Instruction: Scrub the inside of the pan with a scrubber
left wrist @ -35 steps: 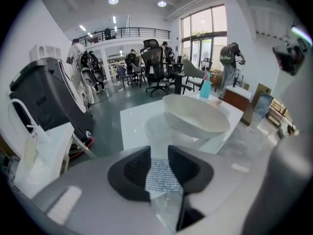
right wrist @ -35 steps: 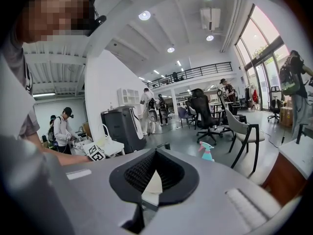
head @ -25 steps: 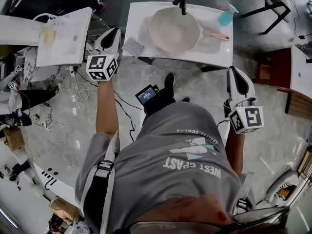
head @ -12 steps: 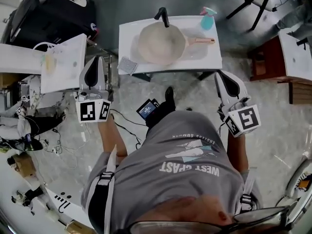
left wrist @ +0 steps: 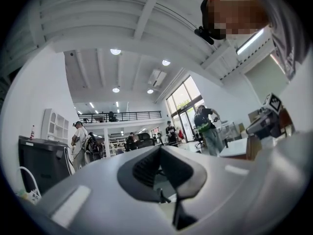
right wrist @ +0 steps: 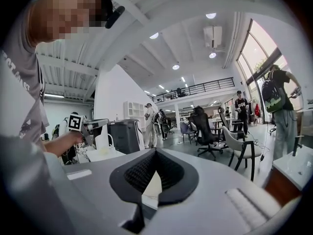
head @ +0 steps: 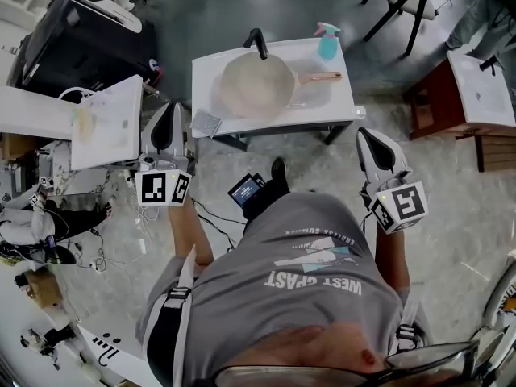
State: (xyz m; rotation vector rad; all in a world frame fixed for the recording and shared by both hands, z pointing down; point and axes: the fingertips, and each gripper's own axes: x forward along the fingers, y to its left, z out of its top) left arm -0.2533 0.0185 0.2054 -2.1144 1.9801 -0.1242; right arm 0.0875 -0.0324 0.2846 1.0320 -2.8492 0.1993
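A pale round pan [head: 256, 83] with a pinkish handle lies on a white table [head: 322, 107] ahead of me. The grey square scrubber [head: 206, 122] rests at the table's front left corner. My left gripper [head: 168, 108] hangs shut and empty just left of that corner, clear of the scrubber. My right gripper [head: 364, 134] is held shut and empty off the table's front right corner. Both gripper views look up at the hall and ceiling: the left gripper [left wrist: 160, 149] and the right gripper [right wrist: 155, 152] show joined tips with nothing between them.
A teal spray bottle [head: 326, 42] and a black tap [head: 258, 43] stand at the table's back. A white side table [head: 105, 115] and black cabinet [head: 81, 35] are left, a red-brown cabinet [head: 439, 95] right. Cables and a small screen device [head: 246, 190] lie on the floor.
The view has drawn back from the table, which now sits farther off. The left gripper has dropped from beside the scrubber toward the person. Scrubber and pan stay put.
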